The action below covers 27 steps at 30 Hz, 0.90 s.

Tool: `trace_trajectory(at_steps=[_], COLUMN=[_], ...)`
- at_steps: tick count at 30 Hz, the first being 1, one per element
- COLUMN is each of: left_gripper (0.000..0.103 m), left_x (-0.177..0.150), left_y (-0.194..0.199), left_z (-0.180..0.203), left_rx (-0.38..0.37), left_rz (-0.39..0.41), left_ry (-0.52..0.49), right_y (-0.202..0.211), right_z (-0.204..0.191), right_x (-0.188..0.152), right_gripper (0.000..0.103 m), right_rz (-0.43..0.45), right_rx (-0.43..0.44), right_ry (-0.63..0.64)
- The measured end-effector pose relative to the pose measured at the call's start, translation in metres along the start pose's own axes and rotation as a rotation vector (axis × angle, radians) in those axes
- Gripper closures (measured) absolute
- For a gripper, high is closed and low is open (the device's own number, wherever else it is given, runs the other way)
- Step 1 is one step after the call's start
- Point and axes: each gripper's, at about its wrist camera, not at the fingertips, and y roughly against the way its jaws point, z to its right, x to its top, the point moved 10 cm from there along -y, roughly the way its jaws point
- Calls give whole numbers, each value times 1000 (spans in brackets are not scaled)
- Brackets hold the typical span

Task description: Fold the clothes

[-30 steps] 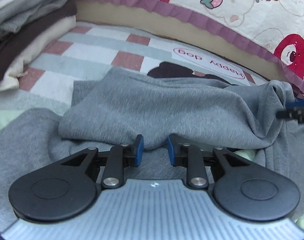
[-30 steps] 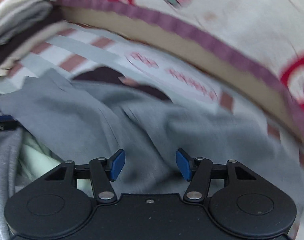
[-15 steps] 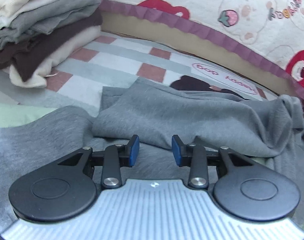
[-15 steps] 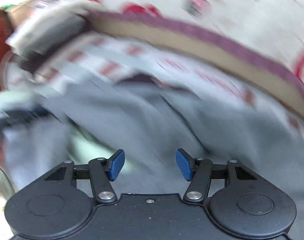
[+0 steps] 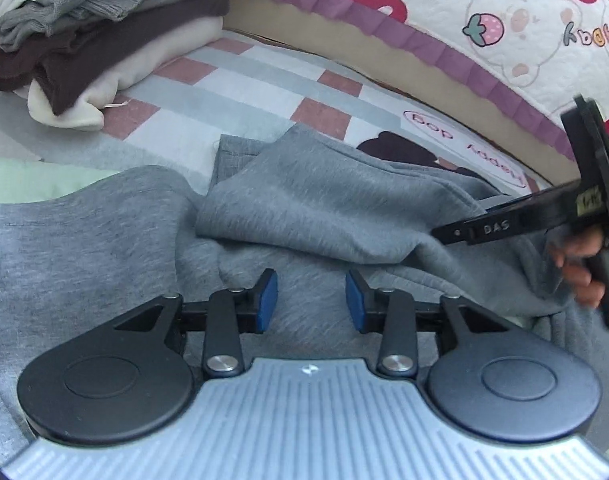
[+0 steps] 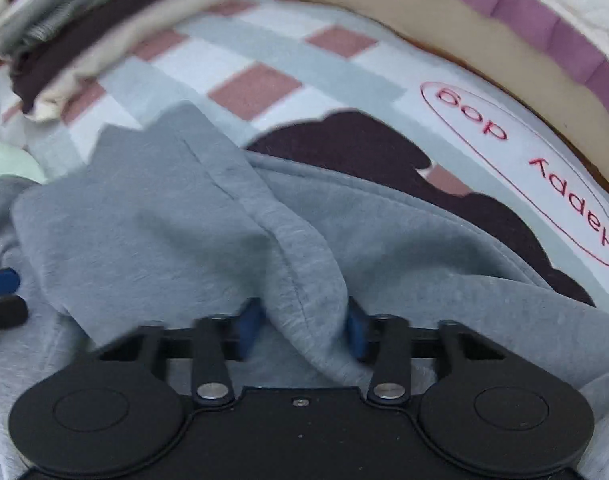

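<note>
A grey sweatshirt-like garment lies rumpled on the checked blanket, one part folded over the rest. My left gripper hovers open just above the grey cloth, holding nothing. At the right of the left wrist view a black finger of the other gripper presses into the garment, with a hand behind it. In the right wrist view a raised ridge of the garment runs between the blue pads of my right gripper. Its jaws stand wide apart around that fold.
A stack of folded clothes sits at the far left, also in the right wrist view as the same stack. The checked blanket shows bare beyond the garment. A cartoon-print quilt with purple trim rises behind.
My left gripper has opened wider and drawn back from the cloth. My right gripper swung in low over the garment, and its jaws have narrowed somewhat around a fold.
</note>
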Motion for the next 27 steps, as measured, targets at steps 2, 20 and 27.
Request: trace_trajectory(at_steps=[2, 20, 27], left_gripper=[62, 62, 62], left_x=[-1, 6, 0], left_y=[-2, 19, 29], left_z=[0, -14, 3], left_rx=[-9, -90, -145], left_rz=[0, 98, 119], left_ry=[-4, 65, 12], right_y=[12, 99, 104], right_z=[-6, -71, -93], right_x=[-2, -27, -58], right_gripper=[96, 96, 96], right_rz=[36, 135, 37], right_rx=[0, 173, 234], right_ry=[1, -57, 80])
